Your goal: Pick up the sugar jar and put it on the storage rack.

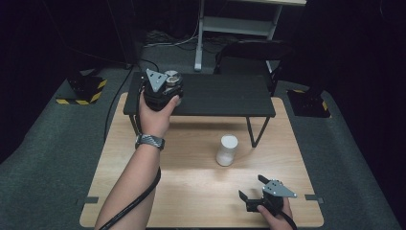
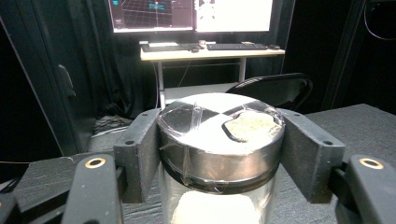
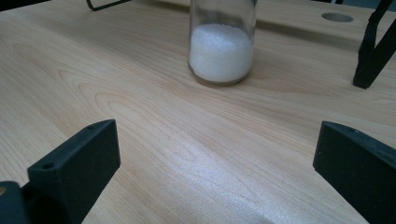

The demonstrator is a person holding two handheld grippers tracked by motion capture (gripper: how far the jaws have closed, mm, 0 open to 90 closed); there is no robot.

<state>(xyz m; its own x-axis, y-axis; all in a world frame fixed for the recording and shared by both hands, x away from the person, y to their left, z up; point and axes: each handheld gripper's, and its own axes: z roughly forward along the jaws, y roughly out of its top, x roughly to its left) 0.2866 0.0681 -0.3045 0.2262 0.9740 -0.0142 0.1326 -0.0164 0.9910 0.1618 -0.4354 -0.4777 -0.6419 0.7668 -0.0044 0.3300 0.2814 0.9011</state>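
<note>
left gripper [image 1: 168,82] is clamped on a steel-capped glass jar [image 2: 219,140] at the black shelf's [image 1: 215,98] far left; the grip sits right at the cap, so the jar could tip. right gripper [image 1: 255,188] rests spread wide, near right.

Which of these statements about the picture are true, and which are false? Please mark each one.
1. The left tongs are closed on a clear glass jar with a taped silver metal lid. True.
2. The right tongs hold the second clear glass jar with white powder. False: their jaws are open and empty, resting apart from that jar, which stands alone on the light wooden table.
3. The jar in the left tongs is at the low black shelf on the table. True.
4. The second jar lies on its side. False: it stands upright.
5. The second jar stands on the black shelf. False: it stands on the wooden table in front of the shelf.
</note>
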